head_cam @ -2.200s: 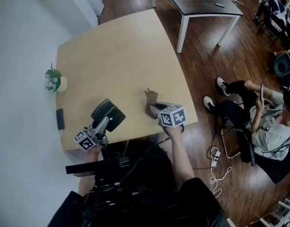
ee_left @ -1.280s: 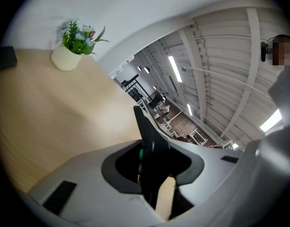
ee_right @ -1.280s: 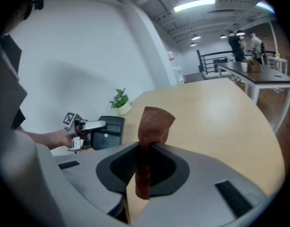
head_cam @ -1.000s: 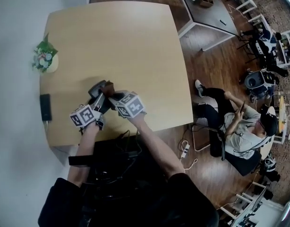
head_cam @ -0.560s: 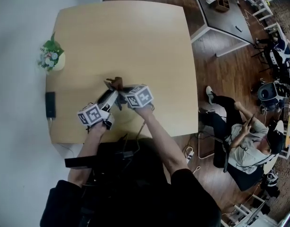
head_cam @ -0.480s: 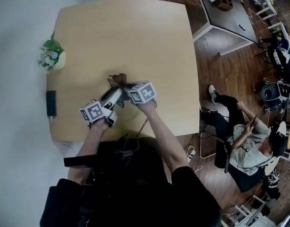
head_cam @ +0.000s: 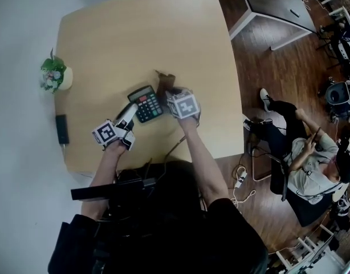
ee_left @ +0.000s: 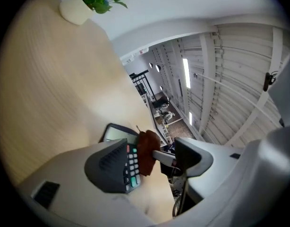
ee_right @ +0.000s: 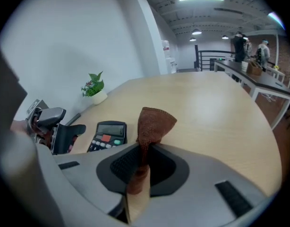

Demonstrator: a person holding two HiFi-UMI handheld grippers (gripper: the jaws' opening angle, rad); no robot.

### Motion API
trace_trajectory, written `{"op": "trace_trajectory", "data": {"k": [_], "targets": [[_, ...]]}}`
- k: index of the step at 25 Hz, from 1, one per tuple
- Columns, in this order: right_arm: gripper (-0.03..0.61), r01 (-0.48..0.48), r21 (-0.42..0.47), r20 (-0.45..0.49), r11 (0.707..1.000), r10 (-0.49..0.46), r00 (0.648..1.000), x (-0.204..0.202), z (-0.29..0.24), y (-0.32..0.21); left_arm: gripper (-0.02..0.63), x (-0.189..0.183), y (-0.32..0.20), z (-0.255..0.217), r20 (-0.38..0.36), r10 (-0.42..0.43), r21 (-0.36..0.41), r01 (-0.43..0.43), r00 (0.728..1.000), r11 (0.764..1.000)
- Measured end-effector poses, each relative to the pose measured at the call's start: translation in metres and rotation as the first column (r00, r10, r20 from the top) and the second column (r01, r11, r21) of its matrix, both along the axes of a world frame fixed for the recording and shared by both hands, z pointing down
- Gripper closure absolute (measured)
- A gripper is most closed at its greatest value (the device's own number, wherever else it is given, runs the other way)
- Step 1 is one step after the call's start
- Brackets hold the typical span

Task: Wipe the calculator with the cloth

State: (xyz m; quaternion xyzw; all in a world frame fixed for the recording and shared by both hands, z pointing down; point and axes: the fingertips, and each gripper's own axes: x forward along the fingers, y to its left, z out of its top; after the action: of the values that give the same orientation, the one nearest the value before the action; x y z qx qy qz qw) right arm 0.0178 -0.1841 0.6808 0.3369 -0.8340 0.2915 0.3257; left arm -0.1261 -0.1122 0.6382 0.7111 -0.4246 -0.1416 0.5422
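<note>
**Head view.**
- The calculator [head_cam: 145, 103] is being shown flat on the worktop [head_cam: 180, 33], keys up, between the two tools.
- The left tongs [head_cam: 127, 115] are being held at its left edge.
- The right tongs [head_cam: 170, 91] are being held at its far right corner, with the brown cloth [head_cam: 165, 81] standing up from their tip, just beside the calculator.
- A potted plant [head_cam: 52, 76] and a black device [head_cam: 61, 129] are being left well apart at the left edge.

**Left gripper view.**
- The left tongs [ee_left: 152, 167] are being shown wide apart, their jaws having just been opening.
- The calculator [ee_left: 131, 164] is being seen in the gap ahead, with neither pad pressing on it. It is judged as released and resting on the worktop.
- The cloth [ee_left: 147, 150] is being seen at its far side.

**Right gripper view.**
- The right tongs [ee_right: 144, 162] are being kept closed on the cloth [ee_right: 154, 122], which is being pinched in a fold and is rising above the jaws.
- The calculator [ee_right: 107, 135] is being shown to their left, apart from the cloth.

**Progress, as judged.**
- The cloth is being gripped and the calculator is being laid ready.
- No contact between cloth and keys is being shown.
- Whether any stroke is already done cannot be told.
- Wiping across the face is being counted as left to do.
</note>
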Motion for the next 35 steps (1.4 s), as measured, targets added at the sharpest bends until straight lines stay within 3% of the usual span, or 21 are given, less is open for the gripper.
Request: {"op": "trace_trajectory", "data": {"k": [3,5,7,8,10,12,15,22,26,31,35], "targets": [[0.549,-0.138,0.161,-0.013,0.977,0.142,0.99,0.05,-0.027,-0.016,0.308,-0.028,0.007,0.017,0.031,-0.092,-0.077,0.094,0.995,0.993],[0.549,-0.178,0.245,-0.04,0.953,0.194,0.98,0.071,-0.043,-0.021,0.308,-0.034,0.011,0.031,0.043,-0.099,-0.115,0.103,0.994,0.988],[0.549,-0.1,0.177,-0.049,0.979,0.11,0.993,0.056,-0.03,-0.01,0.308,-0.03,0.012,0.041,0.038,-0.086,-0.138,0.09,0.996,0.986],[0.549,-0.03,0.09,-0.034,0.996,0.033,0.999,0.038,-0.014,0.002,0.308,-0.028,0.012,0.045,0.031,-0.081,-0.146,0.084,0.996,0.986],[0.549,0.087,-0.08,0.036,0.993,-0.084,0.996,-0.001,0.018,0.03,0.308,-0.022,0.012,0.054,0.005,-0.084,-0.164,0.084,0.996,0.983],[0.549,0.1,-0.178,0.126,0.979,-0.078,0.989,-0.025,0.031,0.044,0.308,-0.017,0.01,0.061,-0.032,-0.096,-0.176,0.089,0.995,0.98],[0.549,0.03,-0.25,0.232,0.968,0.03,0.972,-0.04,0.03,0.037,0.308,-0.014,-0.005,0.06,-0.051,-0.088,-0.157,0.079,0.995,0.984],[0.549,0.011,-0.26,0.263,0.966,0.06,0.963,-0.069,0.026,-0.008,0.308,-0.049,-0.079,0.055,-0.056,-0.109,-0.109,0.102,0.992,0.989],[0.549,-0.021,-0.268,0.273,0.963,0.097,0.957,-0.083,0.028,-0.033,0.308,-0.063,-0.117,0.05,-0.019,-0.087,-0.072,0.085,0.996,0.994],[0.549,-0.107,-0.29,0.321,0.951,0.202,0.925,-0.077,0.023,-0.04,0.308,-0.071,-0.108,0.05,-0.049,-0.079,-0.092,0.074,0.996,0.993],[0.549,-0.084,-0.286,0.342,0.954,0.184,0.922,-0.084,0.022,-0.042,0.313,-0.068,-0.1,0.054,-0.077,-0.077,-0.121,0.067,0.994,0.99]]}}
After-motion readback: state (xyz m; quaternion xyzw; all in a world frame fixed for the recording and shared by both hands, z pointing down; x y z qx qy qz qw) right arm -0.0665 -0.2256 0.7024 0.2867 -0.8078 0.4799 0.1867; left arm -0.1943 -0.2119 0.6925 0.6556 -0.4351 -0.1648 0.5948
